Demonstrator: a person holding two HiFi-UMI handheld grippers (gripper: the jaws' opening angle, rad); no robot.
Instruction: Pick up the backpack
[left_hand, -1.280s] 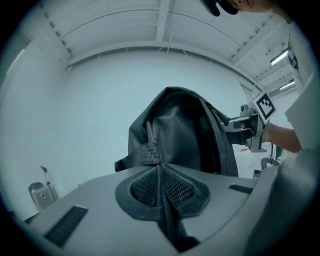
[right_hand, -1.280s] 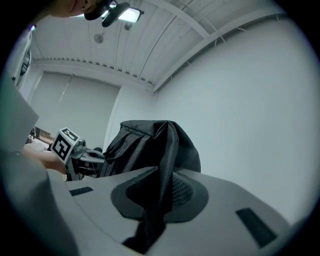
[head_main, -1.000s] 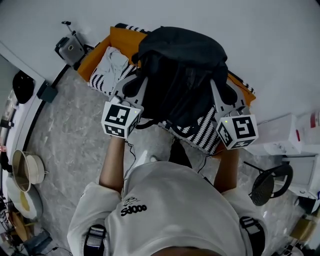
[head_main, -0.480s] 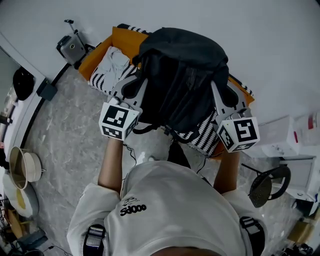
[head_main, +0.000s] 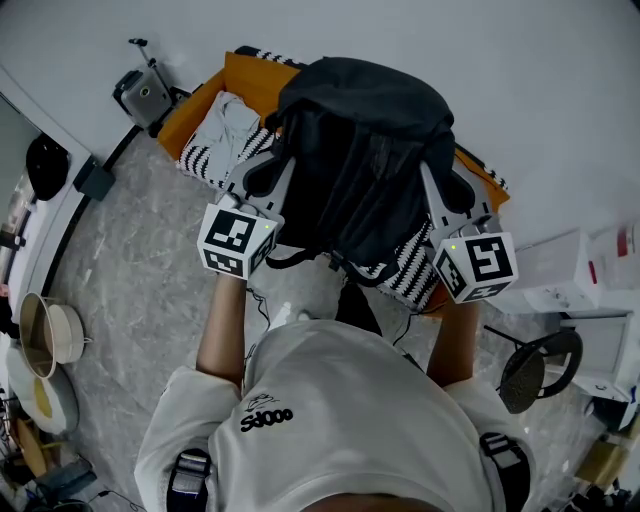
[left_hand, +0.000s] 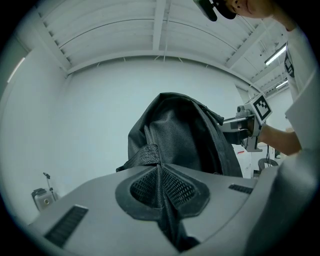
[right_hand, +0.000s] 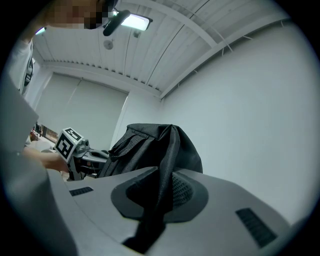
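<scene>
Left hand-held gripper (left_hand: 160, 172) and right hand-held gripper (right_hand: 161, 186) each clamp a strap (left_hand: 148, 155) of the backpack (head_main: 365, 150) (upright between them). Grasp done; whether it hangs clear is unconfirmed.

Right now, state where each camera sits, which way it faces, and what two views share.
Head view: on the person's head, facing steeply down at the backpack and an orange bin; shows shoulders, forearms, the left gripper and right gripper.
Left gripper view: on the left gripper, facing along its jaws, shut on a strap; the right gripper shows.
Right gripper view: on the right gripper, facing along its jaws, shut on a second strap; the left gripper shows.
Shared: both gripper views show the backpack.
</scene>
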